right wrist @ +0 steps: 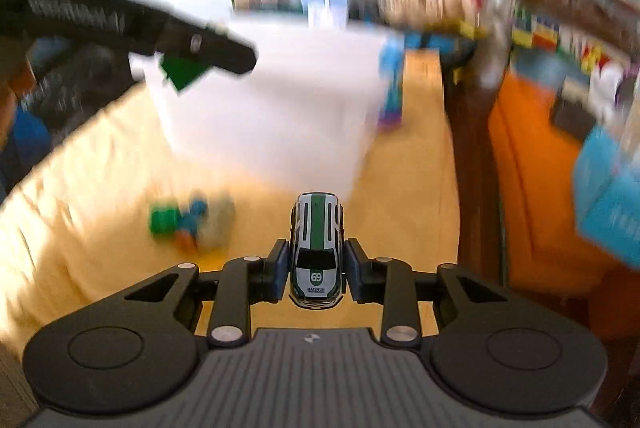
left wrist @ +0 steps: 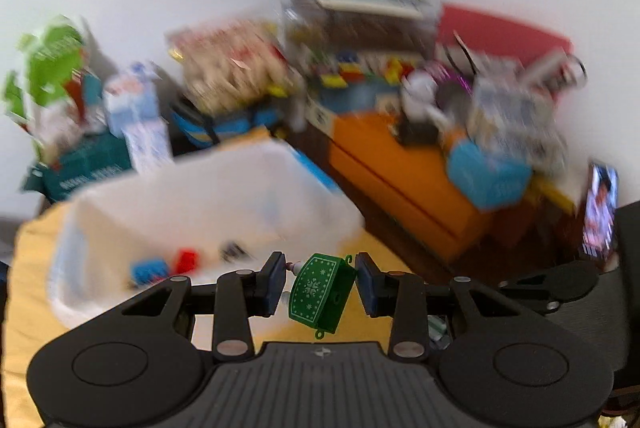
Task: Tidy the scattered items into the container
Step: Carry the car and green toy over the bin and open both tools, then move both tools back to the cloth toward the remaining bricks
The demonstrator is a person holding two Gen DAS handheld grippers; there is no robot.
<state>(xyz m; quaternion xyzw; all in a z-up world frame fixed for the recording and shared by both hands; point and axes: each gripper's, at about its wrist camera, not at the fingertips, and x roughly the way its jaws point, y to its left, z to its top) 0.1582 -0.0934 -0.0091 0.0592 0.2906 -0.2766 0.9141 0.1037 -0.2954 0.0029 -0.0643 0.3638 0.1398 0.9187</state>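
plainly, the white plastic tub [left wrist: 208,188] is the largest task thing, standing on the yellow cloth [right wrist: 80,168] that covers the bench, ahead of both grippers. in the left wrist view its open mouth sits ahead and to the left of the jaws, and inside on its floor lie a blue block [left wrist: 150,270], a red block [left wrist: 187,260] and a small dark piece too blurred to name.

the left gripper [left wrist: 320,284] has its jaws apart, gaps showing on both sides of the green ornament box [left wrist: 322,294] that hangs tilted between the pads; it seems loose or just let go, near the tub's front corner rather than clearly over the opening, so my judgement is that it needs to be further left and forward to drop inside.

the right gripper [right wrist: 317,270] has its jaws clamped on the flanks of a white-and-green toy car [right wrist: 317,248], its long axis pointing straight ahead toward the tub's near wall. the tub lies dead ahead and higher, so the car must rise over the rim. the left gripper looks nearer the opening.

on the cloth, left of the car, a small cluster of blocks [right wrist: 184,222] waits, green, blue and orange, well short of the tub.
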